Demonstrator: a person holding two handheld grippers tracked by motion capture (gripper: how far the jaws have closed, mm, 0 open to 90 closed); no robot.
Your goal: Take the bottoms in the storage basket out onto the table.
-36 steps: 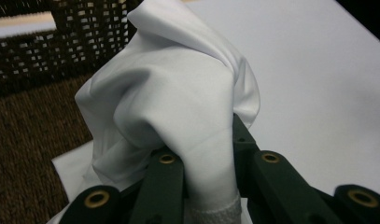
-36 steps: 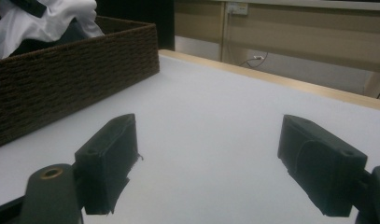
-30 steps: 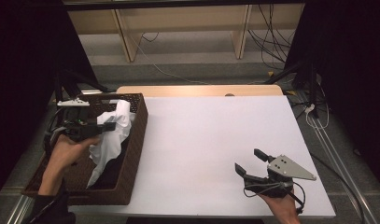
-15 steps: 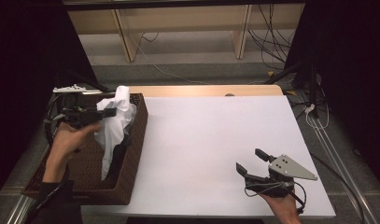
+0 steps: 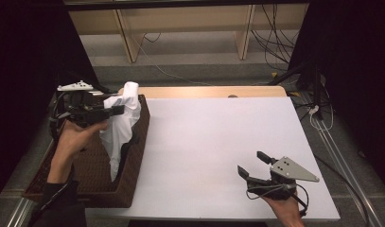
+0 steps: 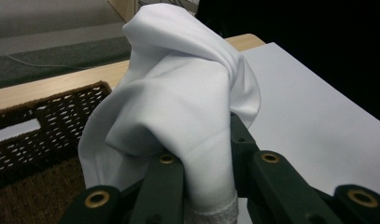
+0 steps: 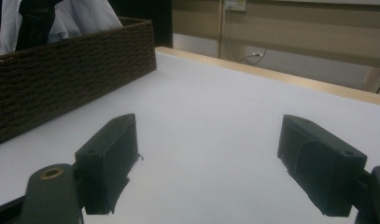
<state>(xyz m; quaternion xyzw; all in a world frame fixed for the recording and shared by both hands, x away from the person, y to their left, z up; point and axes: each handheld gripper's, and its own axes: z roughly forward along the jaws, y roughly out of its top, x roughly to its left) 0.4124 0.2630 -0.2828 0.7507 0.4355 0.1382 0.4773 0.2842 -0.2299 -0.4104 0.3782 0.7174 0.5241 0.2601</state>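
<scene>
Overhead plus two claw-close views — basket (image 5: pixel 135 142) shared

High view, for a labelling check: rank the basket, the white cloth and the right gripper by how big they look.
1. Basket, largest.
2. White cloth, held in the left gripper.
3. Right gripper, smallest, though it sits nearer the camera.

White table (image 5: pixel 218 142) with pale wood strip along far edge. Grey floor (image 5: pixel 195 52) beyond it, black cables (image 5: pixel 270 42) trailing there. Light wooden shelf legs (image 5: pixel 126 33) behind. Dark curtains both sides, dim light.
</scene>
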